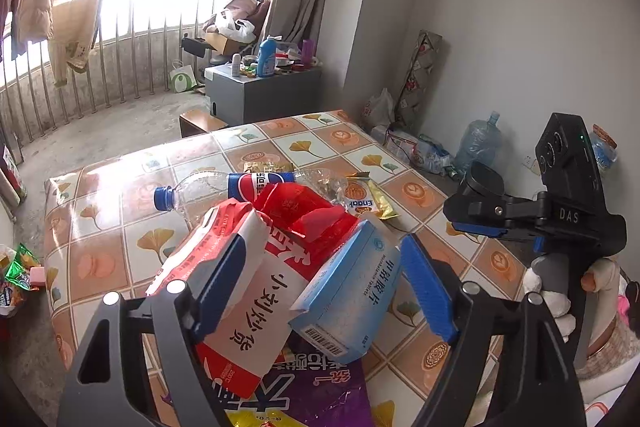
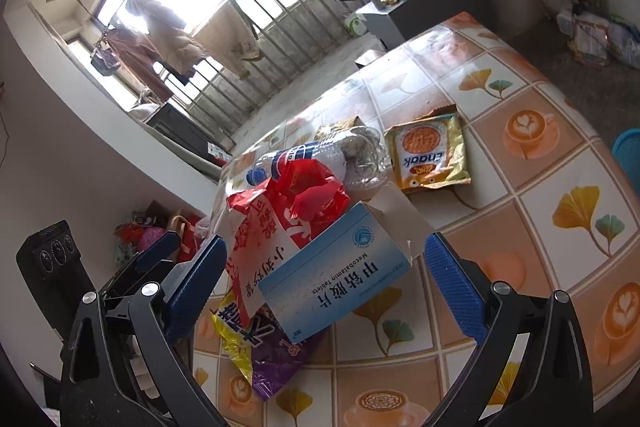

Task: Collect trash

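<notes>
Your left gripper point(image 1: 320, 283) hangs over the trash pile on the tiled tablecloth point(image 1: 120, 239). Its jaws stand wide apart; the red-and-white paper bag point(image 1: 244, 291) and the blue tablet box point(image 1: 348, 303) both lie between the blue pads. The left pad lies against the bag's side, the right pad sits just beside the box's corner; you cannot tell whether either one presses, so no firm hold is confirmed.

Your right gripper point(image 2: 324, 279) also stands wide open and holds nothing. The tablet box point(image 2: 336, 275) lies between its pads with clear space on the right side. The left gripper shows at the left edge of the right wrist view.

Pile contents: purple snack wrapper point(image 1: 308, 387) at the bottom, bag and box resting on it, crumpled red plastic point(image 1: 308, 211) behind them, then a clear cola bottle point(image 1: 224, 191) lying on its side with a blue cap. A yellow snack packet point(image 2: 430, 153) lies flat on the cloth just right of the bottle, apart from the pile.

More wrappers point(image 1: 20, 275) lie on the floor to the table's left
</notes>
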Tool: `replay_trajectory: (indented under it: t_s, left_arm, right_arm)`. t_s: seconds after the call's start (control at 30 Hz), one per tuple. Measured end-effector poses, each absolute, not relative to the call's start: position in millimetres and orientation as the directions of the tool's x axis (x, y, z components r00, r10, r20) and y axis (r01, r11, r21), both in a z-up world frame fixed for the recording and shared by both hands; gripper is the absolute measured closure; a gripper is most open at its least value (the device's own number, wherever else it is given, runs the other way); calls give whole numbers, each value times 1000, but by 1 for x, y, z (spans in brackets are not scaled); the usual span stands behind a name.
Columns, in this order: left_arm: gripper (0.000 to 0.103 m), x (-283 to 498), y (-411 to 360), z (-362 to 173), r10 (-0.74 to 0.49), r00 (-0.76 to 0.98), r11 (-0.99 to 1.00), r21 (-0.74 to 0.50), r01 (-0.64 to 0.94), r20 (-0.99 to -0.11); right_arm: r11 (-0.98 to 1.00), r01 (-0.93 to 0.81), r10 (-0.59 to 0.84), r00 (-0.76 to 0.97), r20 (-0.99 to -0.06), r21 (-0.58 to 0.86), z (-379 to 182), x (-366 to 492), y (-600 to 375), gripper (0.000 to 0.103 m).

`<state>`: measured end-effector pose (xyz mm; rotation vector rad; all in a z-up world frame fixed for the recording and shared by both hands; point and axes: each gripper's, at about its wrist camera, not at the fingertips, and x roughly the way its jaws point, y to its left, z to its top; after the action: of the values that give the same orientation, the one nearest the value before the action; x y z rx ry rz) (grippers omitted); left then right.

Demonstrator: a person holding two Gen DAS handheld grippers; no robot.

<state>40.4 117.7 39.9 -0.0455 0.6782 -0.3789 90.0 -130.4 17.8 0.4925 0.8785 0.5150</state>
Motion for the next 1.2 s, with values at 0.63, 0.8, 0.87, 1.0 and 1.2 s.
replay_trajectory:
  t_s: [0.63, 0.8, 0.87, 1.0, 1.2]
  left_arm:
    - [49, 55, 132, 5, -371, 630, 928, -242, 284, -683]
    - [50, 59, 131, -6, -358, 596, 933, -245, 265, -719]
    - [50, 61, 129, -11, -367, 574, 929, -260, 262, -732]
    - [50, 61, 120, -21, -384, 527, 921, -280, 269, -758]
    - [50, 51, 111, -20, -369, 539, 925, -247, 287, -757]
  right_arm:
    - [744, -178, 642, 457, -616, 644, -5, 101, -120, 10]
    - [739, -168, 647, 447, -618, 653, -9, 102, -123, 10]
    - [739, -164, 646, 447, -618, 654, -9, 101, -125, 11]
    - [746, -163, 637, 459, -619, 646, -9, 98, -137, 11]
    - [726, -98, 649, 425, -631, 680, -33, 95, -160, 12]
